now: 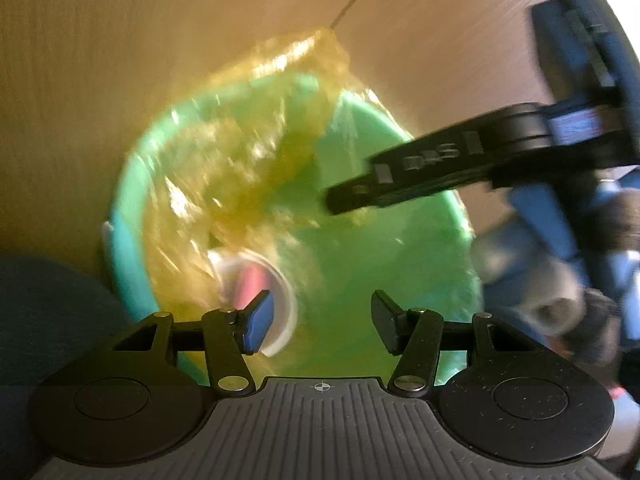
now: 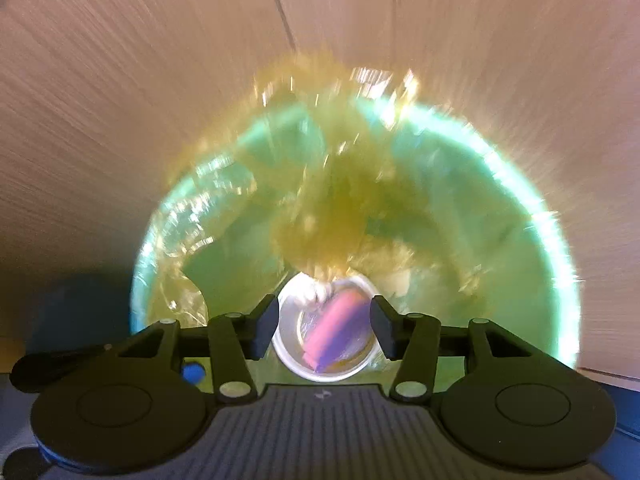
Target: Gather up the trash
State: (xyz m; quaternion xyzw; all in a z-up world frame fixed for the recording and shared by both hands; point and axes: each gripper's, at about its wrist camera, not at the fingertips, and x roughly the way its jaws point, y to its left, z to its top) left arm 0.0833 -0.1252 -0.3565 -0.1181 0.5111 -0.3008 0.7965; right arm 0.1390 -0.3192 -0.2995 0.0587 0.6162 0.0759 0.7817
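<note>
A green bin [image 1: 132,184] lined with a crumpled yellow see-through bag [image 1: 248,152] fills both views. Low inside it lies a white cup [image 1: 286,300] with a pink and purple piece [image 1: 252,284] in it. My left gripper [image 1: 322,320] hangs open above the bin's near side, nothing between its pads. From the right, one finger [image 1: 420,168] of my right gripper reaches over the bin. In the right wrist view the right gripper [image 2: 325,326] is open and looks straight down on the bin [image 2: 552,240], the bag [image 2: 328,208], the cup [image 2: 290,320] and the pink piece [image 2: 340,320], well below its fingers.
The bin stands on a pale wood-grain floor [image 1: 80,80] with a seam running away from it. A dark blue rounded thing [image 1: 40,312] lies at the bin's left. A person's dark-gloved hand [image 1: 592,320] and blue gear crowd the right edge.
</note>
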